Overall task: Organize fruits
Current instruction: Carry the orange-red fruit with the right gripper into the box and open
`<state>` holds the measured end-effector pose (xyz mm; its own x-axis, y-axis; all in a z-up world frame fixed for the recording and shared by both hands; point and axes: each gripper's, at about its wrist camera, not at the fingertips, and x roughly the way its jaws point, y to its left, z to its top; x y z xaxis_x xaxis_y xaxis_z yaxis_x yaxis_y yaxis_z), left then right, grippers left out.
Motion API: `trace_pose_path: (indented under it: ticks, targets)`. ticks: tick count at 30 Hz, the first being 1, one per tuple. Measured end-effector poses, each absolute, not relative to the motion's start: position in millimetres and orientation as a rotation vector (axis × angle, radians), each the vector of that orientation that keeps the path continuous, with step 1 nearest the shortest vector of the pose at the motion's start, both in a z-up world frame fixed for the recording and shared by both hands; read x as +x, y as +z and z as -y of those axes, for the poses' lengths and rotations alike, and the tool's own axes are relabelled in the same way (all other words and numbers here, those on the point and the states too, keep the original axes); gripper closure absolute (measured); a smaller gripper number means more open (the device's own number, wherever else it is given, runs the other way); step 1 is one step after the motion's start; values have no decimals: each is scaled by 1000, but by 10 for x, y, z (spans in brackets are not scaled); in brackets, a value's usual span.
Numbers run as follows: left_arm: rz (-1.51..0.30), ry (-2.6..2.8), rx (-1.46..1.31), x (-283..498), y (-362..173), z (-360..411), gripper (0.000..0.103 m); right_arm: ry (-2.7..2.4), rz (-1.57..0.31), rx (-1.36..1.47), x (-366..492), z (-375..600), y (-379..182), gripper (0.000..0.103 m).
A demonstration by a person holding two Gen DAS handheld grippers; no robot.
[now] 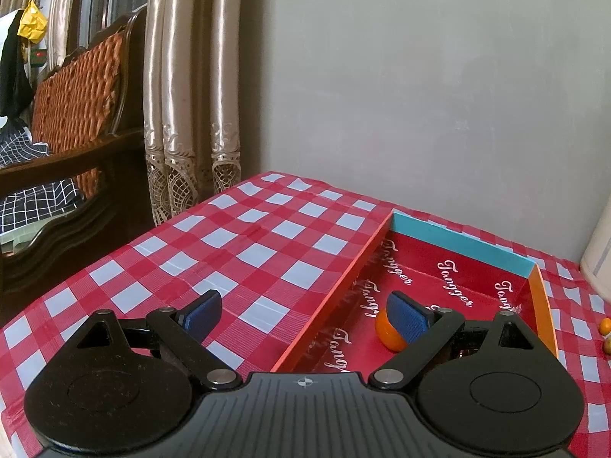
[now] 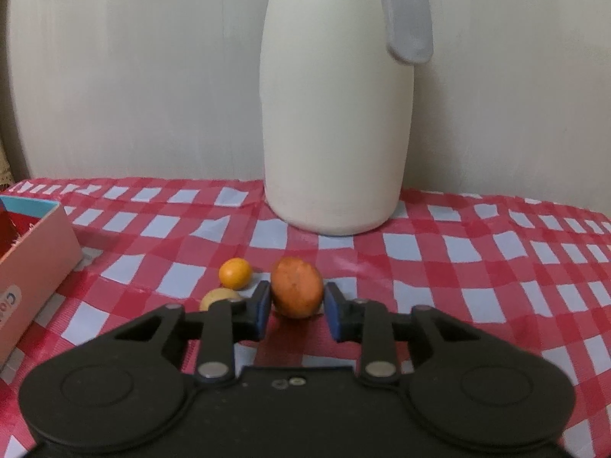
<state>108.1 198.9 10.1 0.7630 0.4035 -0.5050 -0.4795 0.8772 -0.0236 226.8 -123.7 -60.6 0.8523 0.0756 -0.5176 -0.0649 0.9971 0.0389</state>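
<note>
In the right wrist view, my right gripper sits low over the checked cloth, its blue pads against both sides of an egg-shaped brown-orange fruit that rests on the cloth. Left of that fruit lie a small orange fruit and a pale yellow fruit, the latter half hidden behind my left finger. In the left wrist view, my left gripper stands wide open and empty above the near left wall of the red box. One orange fruit lies in the box, partly behind the right pad.
A tall cream jug stands behind the fruits, against the wall. The box's pink outer wall is at the left of the right wrist view. The table's left edge drops off towards a wooden bench and curtains.
</note>
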Motion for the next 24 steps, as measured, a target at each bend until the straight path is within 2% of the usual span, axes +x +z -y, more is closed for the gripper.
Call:
trace_pose_path:
  ticks: [11,24]
  targets:
    - [-511,478,-157,974,149,-2063,10,136,-481,45,1811,1156,-250,74]
    - [-511,510,-156,672,182,-2272,10,323,-455,33,1405,364,-21,74]
